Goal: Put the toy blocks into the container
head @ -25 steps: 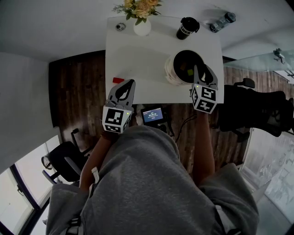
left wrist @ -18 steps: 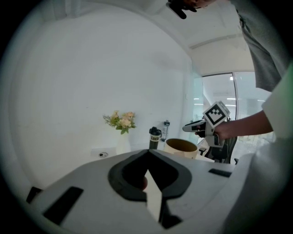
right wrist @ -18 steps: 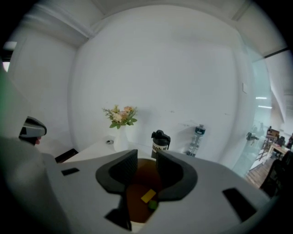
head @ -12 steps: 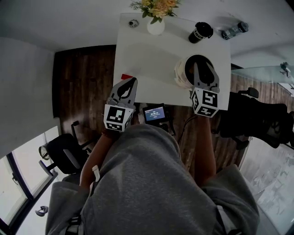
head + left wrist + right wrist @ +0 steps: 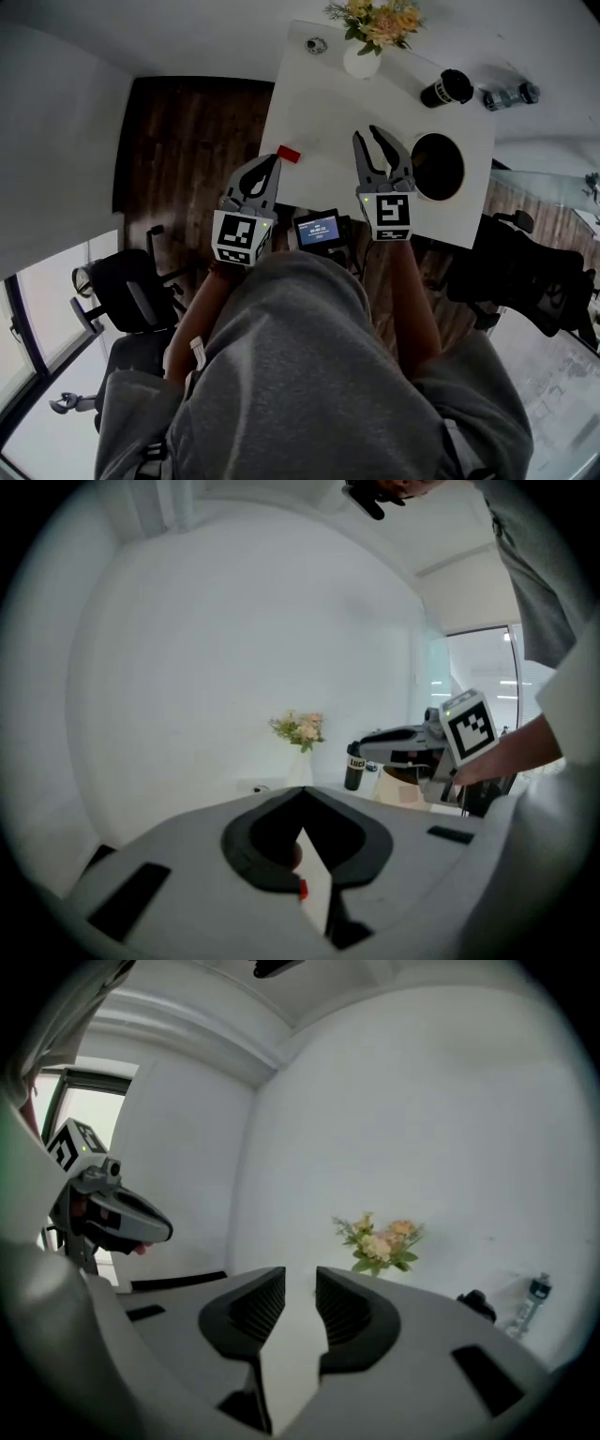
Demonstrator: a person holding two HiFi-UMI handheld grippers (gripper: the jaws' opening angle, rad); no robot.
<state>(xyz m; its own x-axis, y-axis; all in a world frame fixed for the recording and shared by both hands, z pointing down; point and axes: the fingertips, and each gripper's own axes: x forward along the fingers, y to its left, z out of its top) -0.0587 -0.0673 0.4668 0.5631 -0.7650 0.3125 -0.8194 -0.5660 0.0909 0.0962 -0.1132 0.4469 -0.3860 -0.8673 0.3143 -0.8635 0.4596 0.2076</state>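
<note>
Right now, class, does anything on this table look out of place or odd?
Only one thing: a red block sits right at the left edge of the table, well apart from the container on the right side, so it could easily be knocked off. Nothing looks spilled or broken.

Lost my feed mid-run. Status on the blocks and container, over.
Left gripper shut, empty. Right gripper jaws closing on nothing. Red block at table edge, by left tip; container off right. Nothing blocking.
</note>
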